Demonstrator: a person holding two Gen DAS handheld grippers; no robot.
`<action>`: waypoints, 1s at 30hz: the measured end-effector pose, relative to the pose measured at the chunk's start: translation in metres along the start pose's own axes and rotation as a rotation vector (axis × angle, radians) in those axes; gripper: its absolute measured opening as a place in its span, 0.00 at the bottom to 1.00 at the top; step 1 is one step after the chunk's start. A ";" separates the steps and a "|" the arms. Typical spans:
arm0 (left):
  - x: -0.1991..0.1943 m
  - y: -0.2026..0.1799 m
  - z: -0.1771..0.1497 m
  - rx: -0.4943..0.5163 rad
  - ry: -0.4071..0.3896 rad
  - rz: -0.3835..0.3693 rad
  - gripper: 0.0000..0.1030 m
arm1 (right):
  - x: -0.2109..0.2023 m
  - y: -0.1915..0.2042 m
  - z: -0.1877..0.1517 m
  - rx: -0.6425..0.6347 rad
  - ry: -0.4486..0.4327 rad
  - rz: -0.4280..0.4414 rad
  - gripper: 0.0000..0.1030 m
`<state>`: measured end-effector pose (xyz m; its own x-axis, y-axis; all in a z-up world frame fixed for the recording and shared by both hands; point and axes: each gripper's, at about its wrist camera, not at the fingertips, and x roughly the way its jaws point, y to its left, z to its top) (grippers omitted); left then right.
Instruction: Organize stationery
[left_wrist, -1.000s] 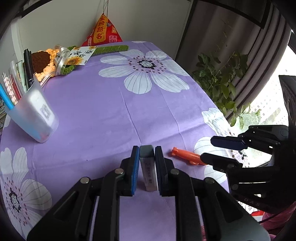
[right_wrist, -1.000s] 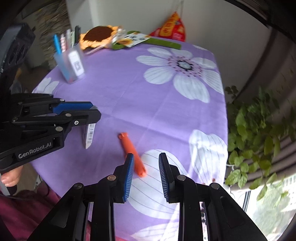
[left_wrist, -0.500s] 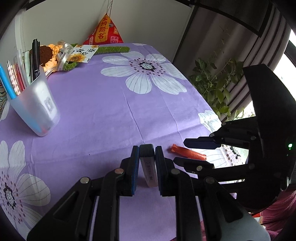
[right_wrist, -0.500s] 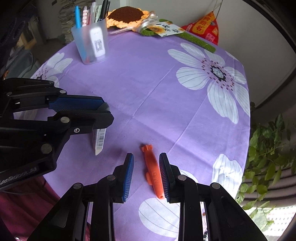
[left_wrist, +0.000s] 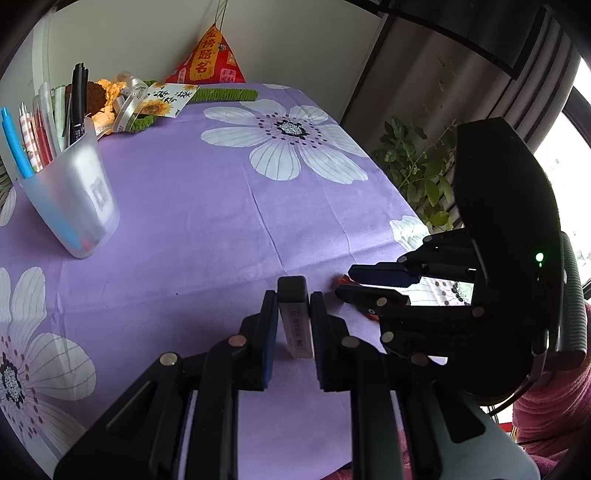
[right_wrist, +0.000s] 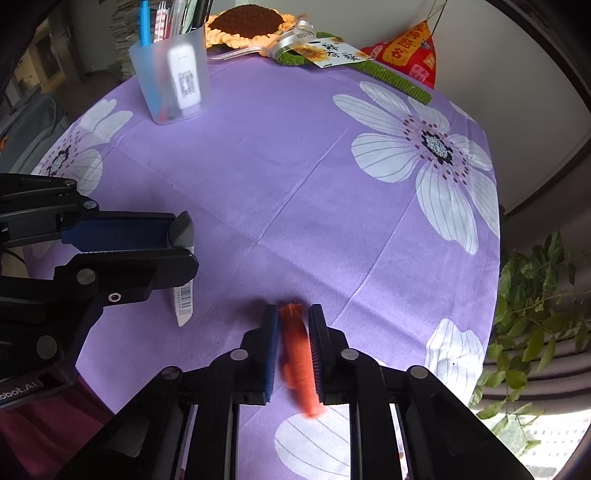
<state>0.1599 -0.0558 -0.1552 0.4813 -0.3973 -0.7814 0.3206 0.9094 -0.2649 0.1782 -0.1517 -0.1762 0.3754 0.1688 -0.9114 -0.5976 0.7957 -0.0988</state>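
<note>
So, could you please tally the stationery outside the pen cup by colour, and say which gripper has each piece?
White and grey: 1, the eraser, clamped in the left gripper.
Orange: 1, the orange cutter, between the closing fingers of the right gripper.
Total: 2.

Daylight enters from the window (left_wrist: 565, 155), overexposed at the right edge. Fisheye distortion darkens corners. The orange pen (right_wrist: 297, 354) appears motion-blurred.

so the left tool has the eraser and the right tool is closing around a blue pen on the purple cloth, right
Not a blue pen. The right wrist view shows the right tool closing around an orange item. The left tool does grip the eraser, over the purple cloth.
</note>
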 end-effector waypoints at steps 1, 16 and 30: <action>-0.002 0.000 0.000 0.004 -0.005 0.004 0.15 | -0.002 -0.001 0.000 0.007 -0.006 -0.002 0.13; 0.001 0.003 0.000 0.007 0.003 0.040 0.14 | -0.021 -0.009 -0.012 0.037 -0.026 0.020 0.12; 0.031 0.001 0.000 0.023 0.086 0.075 0.29 | -0.015 -0.005 -0.039 0.004 0.032 0.017 0.20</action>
<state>0.1753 -0.0675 -0.1796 0.4335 -0.3151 -0.8443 0.3052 0.9328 -0.1914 0.1479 -0.1807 -0.1778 0.3421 0.1636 -0.9253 -0.6009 0.7951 -0.0816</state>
